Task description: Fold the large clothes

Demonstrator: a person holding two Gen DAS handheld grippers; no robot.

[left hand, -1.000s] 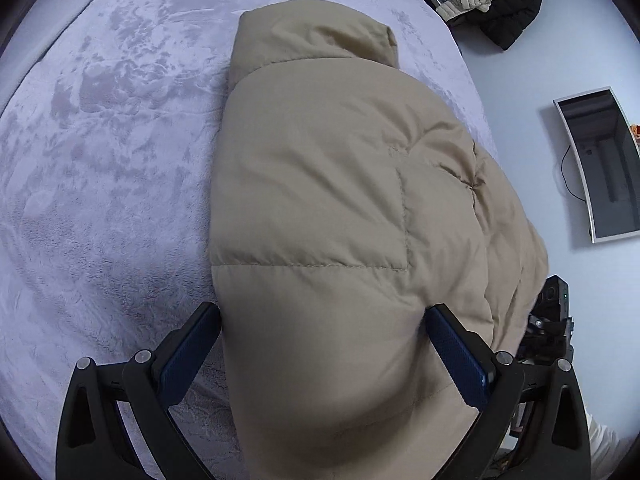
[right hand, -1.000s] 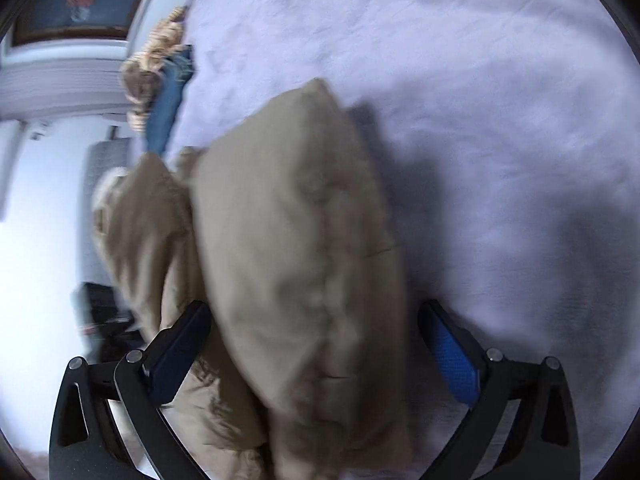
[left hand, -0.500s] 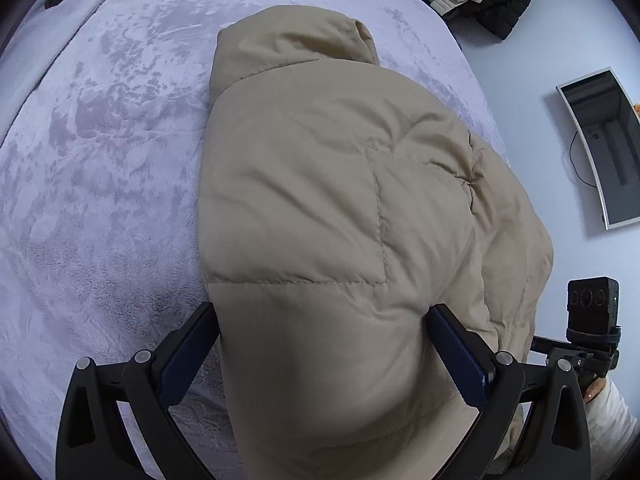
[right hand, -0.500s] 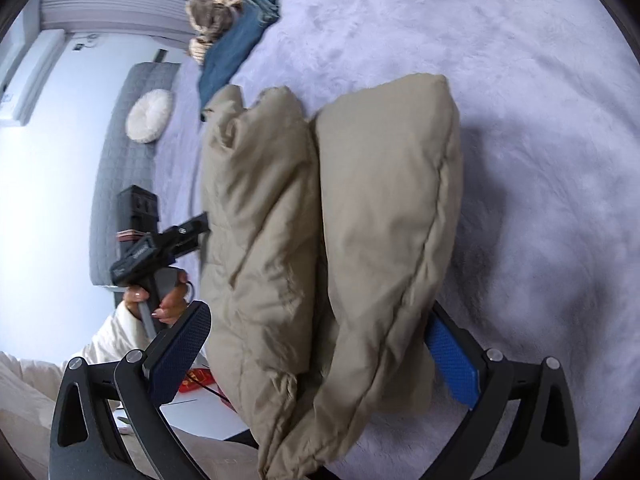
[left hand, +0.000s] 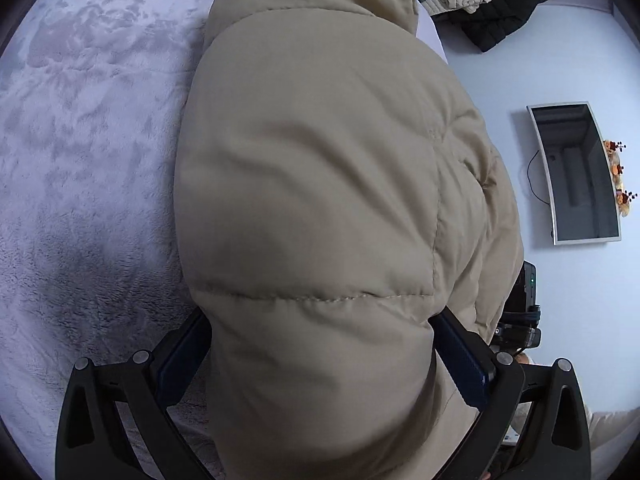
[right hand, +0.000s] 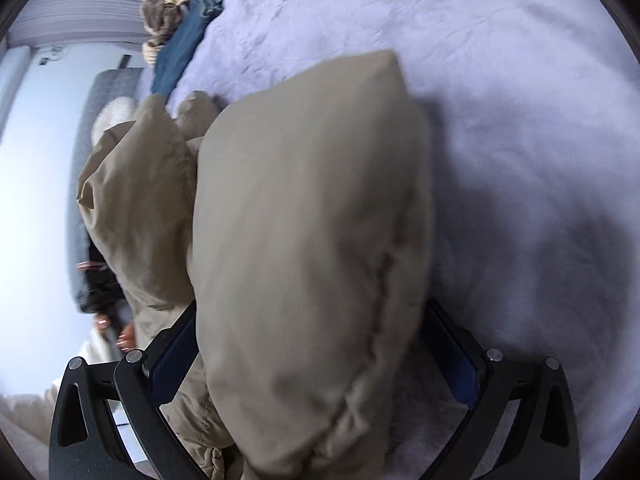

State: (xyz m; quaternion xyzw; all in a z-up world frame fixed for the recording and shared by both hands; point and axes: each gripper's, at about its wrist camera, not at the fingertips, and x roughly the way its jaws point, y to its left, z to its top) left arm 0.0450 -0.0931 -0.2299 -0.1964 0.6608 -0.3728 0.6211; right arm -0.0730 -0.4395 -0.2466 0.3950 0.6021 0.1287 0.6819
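Note:
A beige puffer jacket lies bunched on a pale lavender plush bed. Its padded bulk fills the gap between the wide-spread fingers of my left gripper, which is open; both blue pads touch the fabric. In the right wrist view a thick fold of the jacket is raised over the bed and casts a shadow. It sits between the spread fingers of my right gripper, also open. The fabric hides both grippers' fingertips.
Blue jeans and a woven tan bundle lie at the bed's far edge. A black coat and a screen are beyond the bed. A hand is at the lower left in the right wrist view.
The left gripper has pushed closer, so the jacket now fills more of its view. The right view swung about while the thick fold stayed between its fingers. Finger spread is unchanged.

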